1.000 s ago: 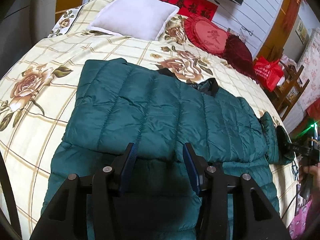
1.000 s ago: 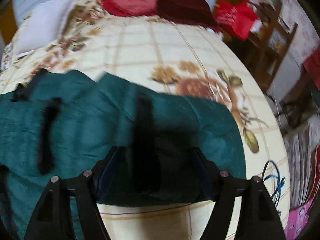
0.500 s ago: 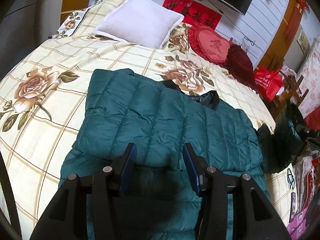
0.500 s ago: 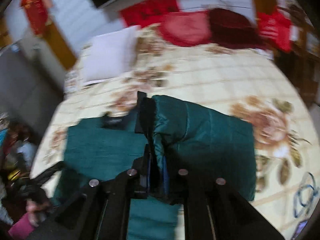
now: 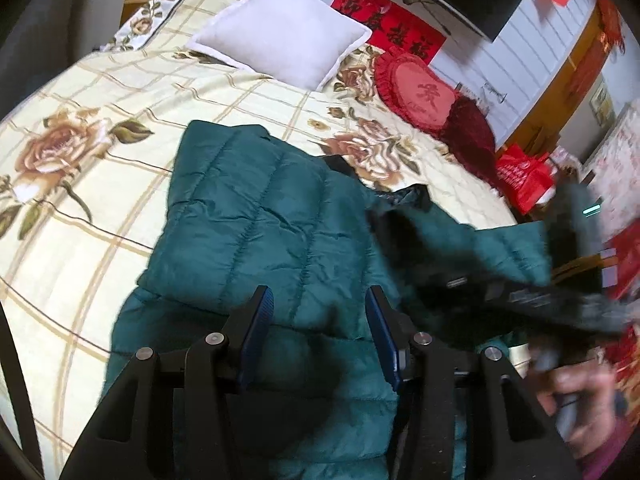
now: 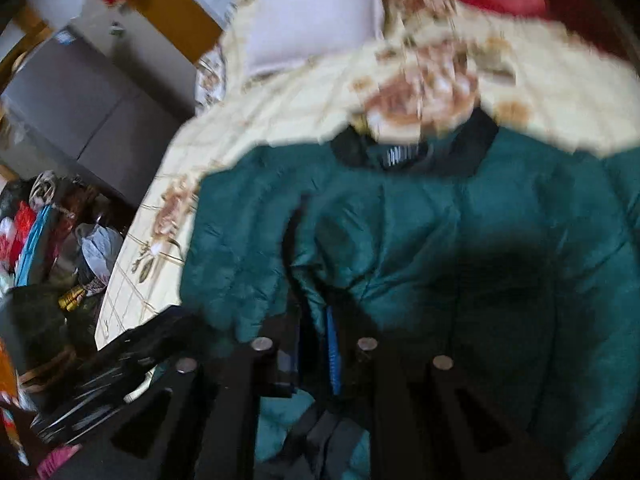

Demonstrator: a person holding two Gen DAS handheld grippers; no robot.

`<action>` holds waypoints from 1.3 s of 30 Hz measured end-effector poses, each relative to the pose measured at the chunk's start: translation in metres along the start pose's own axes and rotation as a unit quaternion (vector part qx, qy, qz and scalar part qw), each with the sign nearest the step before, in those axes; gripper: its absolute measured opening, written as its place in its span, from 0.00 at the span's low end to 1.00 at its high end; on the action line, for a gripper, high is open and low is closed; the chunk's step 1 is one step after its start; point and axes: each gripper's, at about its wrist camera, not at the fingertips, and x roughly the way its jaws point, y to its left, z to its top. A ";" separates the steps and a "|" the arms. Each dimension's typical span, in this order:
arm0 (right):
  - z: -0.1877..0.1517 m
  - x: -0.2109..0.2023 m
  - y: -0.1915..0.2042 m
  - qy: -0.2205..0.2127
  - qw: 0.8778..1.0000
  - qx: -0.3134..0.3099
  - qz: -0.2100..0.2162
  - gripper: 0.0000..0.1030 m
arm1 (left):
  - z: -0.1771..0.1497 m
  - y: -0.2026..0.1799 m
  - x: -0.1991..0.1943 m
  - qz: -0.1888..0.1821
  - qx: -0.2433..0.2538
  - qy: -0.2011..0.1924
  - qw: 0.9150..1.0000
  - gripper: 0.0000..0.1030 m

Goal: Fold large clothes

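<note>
A teal quilted puffer jacket (image 5: 256, 216) lies spread on the flowered bedspread (image 5: 80, 200), its left side folded over the body. My left gripper (image 5: 319, 296) hangs open just above the jacket's lower middle, with nothing between its blue pads. The blurred right gripper (image 5: 520, 296) comes in from the right, carrying the teal sleeve (image 5: 500, 248) over the jacket. In the right wrist view, that gripper (image 6: 316, 320) has narrow jaws that are opening, with teal sleeve fabric still pinched between them. Beyond it lie the jacket body (image 6: 440, 220) and its black collar (image 6: 400, 156).
A white pillow (image 5: 280, 32), a red heart cushion (image 5: 420, 92) and a dark red cushion (image 5: 472, 136) lie at the head of the bed. A red bag (image 5: 524, 180) stands past the right edge. Clutter (image 6: 48, 240) fills the floor beside the bed. A person's hand (image 5: 572, 392) is blurred.
The right gripper closed on the sleeve at the bed's right edge, then swung it fast leftward over the jacket body. The left gripper stayed open and almost still.
</note>
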 end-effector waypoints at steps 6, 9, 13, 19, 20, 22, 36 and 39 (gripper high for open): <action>0.001 -0.041 0.010 -0.030 0.999 -0.018 0.015 0.63 | 0.004 -0.015 -0.001 -0.058 -0.016 0.001 0.998 0.41; -0.002 -0.090 0.015 -0.064 0.997 -0.043 0.001 0.63 | 0.003 -0.032 0.002 -0.076 -0.012 -0.001 0.997 0.47; -0.008 -0.147 0.005 -0.094 0.994 -0.050 -0.018 0.68 | 0.001 -0.054 0.025 -0.063 -0.015 0.020 0.998 0.48; -0.021 -0.204 -0.021 -0.141 0.985 -0.046 -0.086 0.71 | -0.004 -0.078 0.063 -0.042 0.007 0.059 0.997 0.01; -0.021 -0.209 -0.027 -0.146 0.984 -0.039 -0.094 0.71 | -0.003 -0.081 0.066 -0.022 0.015 0.067 0.997 0.00; -0.023 -0.216 -0.042 -0.156 0.981 -0.022 -0.117 0.72 | 0.002 -0.078 0.055 -0.026 0.018 0.048 0.998 0.00; -0.007 -0.084 -0.060 -0.097 0.983 -0.015 -0.157 0.71 | 0.035 0.026 0.020 0.089 0.010 0.002 0.996 0.00; -0.011 -0.050 -0.056 -0.076 0.975 -0.038 -0.205 0.71 | 0.028 0.037 0.034 0.090 -0.002 0.016 0.996 0.00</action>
